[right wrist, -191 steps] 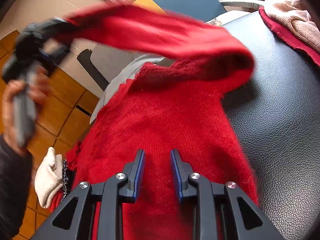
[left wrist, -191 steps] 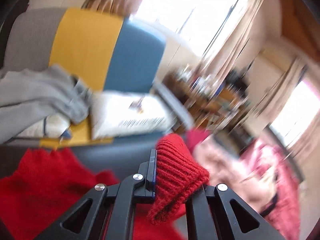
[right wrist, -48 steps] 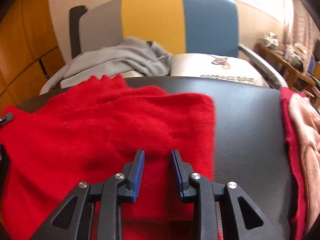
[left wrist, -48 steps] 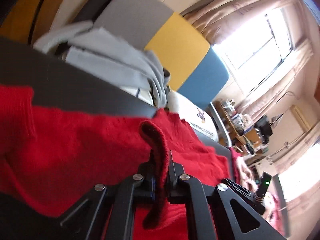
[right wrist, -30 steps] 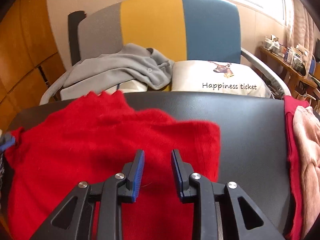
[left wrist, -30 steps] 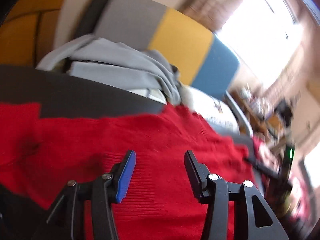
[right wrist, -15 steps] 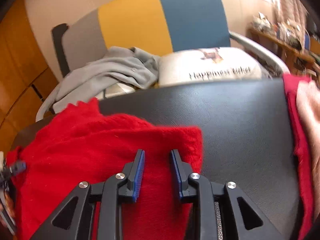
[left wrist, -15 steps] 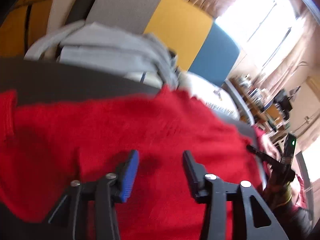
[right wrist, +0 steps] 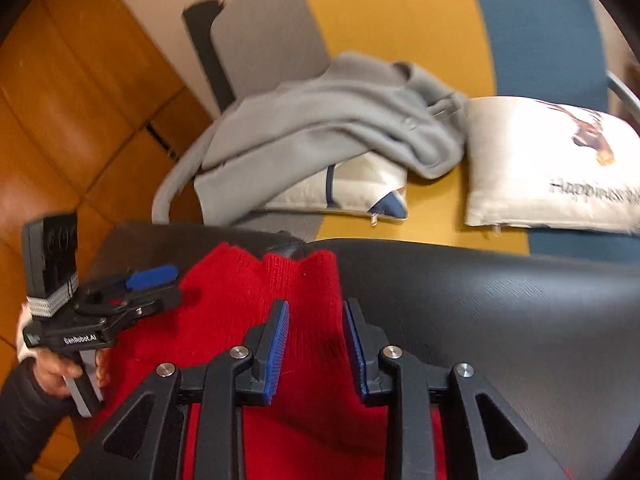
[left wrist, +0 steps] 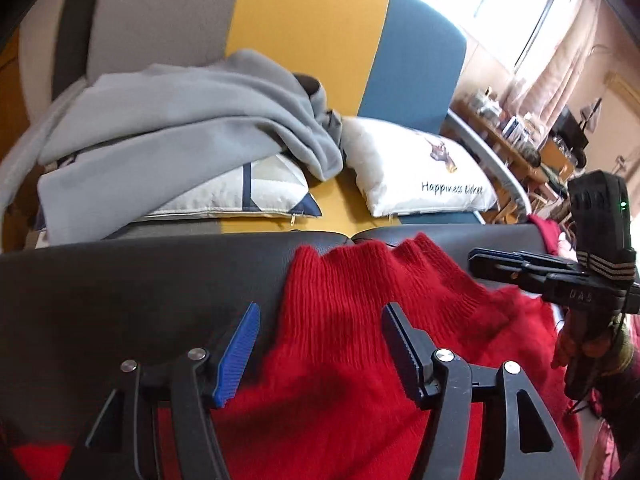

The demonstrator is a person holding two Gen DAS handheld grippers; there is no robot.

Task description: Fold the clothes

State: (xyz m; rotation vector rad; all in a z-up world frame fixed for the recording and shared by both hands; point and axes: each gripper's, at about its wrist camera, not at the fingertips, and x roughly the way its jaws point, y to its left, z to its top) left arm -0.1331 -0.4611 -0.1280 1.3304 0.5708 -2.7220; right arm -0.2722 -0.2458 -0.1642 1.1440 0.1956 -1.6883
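Observation:
A red knit sweater (left wrist: 360,344) lies on the black leather table (left wrist: 140,280), its ribbed scalloped hem toward the table's far edge. My left gripper (left wrist: 320,316) is open, just above the hem's left part. My right gripper (right wrist: 314,310) is open over the hem's right side (right wrist: 304,300), fingers astride the fabric. In the right wrist view the left gripper (right wrist: 156,284) shows at the left over the sweater, held by a hand. In the left wrist view the right gripper (left wrist: 496,262) reaches in from the right.
Behind the table is a grey, yellow and blue sofa (left wrist: 308,20) with a grey hoodie (left wrist: 180,128) draped over a cushion and a white "Happiness ticket" pillow (left wrist: 420,176). More red and pink clothing (left wrist: 552,236) lies at the table's right end. Orange wood panelling (right wrist: 60,100) is on the left.
My left gripper let go of the sweater's sleeve and opened. Both grippers have moved forward over the sweater to its hem at the far edge; the right one has swung left.

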